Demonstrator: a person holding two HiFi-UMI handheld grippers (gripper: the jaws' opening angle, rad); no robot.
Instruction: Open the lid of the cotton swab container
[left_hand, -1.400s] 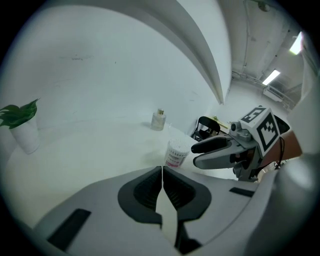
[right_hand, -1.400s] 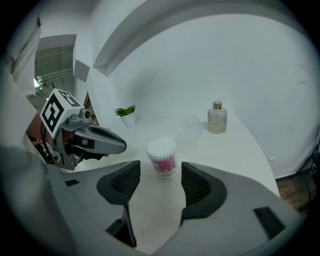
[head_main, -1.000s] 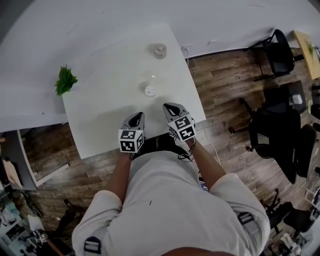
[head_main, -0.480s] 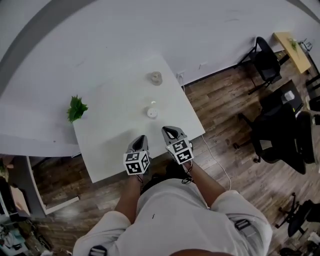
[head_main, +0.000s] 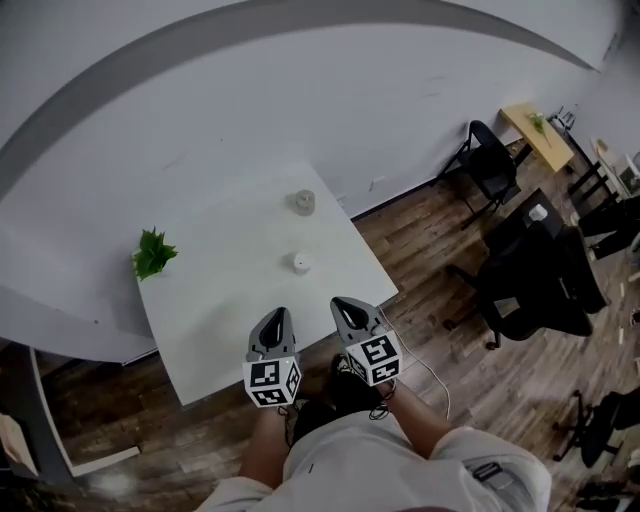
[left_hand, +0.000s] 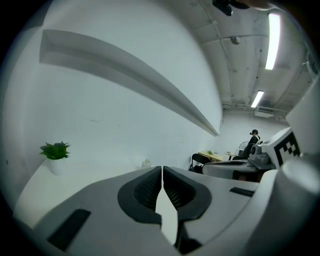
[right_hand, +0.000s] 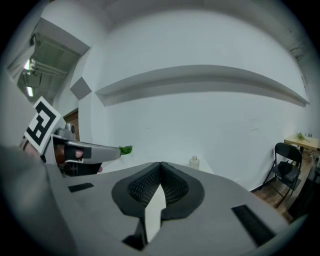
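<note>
A small round white container (head_main: 299, 263) sits near the middle of the white table (head_main: 210, 300). A second, greyish clear jar (head_main: 303, 202) stands farther back near the far edge. One of them shows as a tiny shape (left_hand: 146, 163) in the left gripper view and as a tiny bottle-like shape (right_hand: 194, 161) in the right gripper view. My left gripper (head_main: 277, 314) and right gripper (head_main: 342, 303) hover side by side at the table's front edge, well short of both containers. Both are shut with nothing between the jaws, as seen on the left gripper (left_hand: 162, 170) and the right gripper (right_hand: 160, 165).
A small green plant (head_main: 152, 254) in a white pot stands at the table's left corner. A white wall runs behind the table. Black office chairs (head_main: 525, 285) and a far desk (head_main: 540, 132) stand on the wooden floor to the right. A cable (head_main: 425, 365) lies by the table.
The head view has pulled up and back, so the table looks smaller and farther. Both grippers stay shut near the front edge, and the containers have not moved.
</note>
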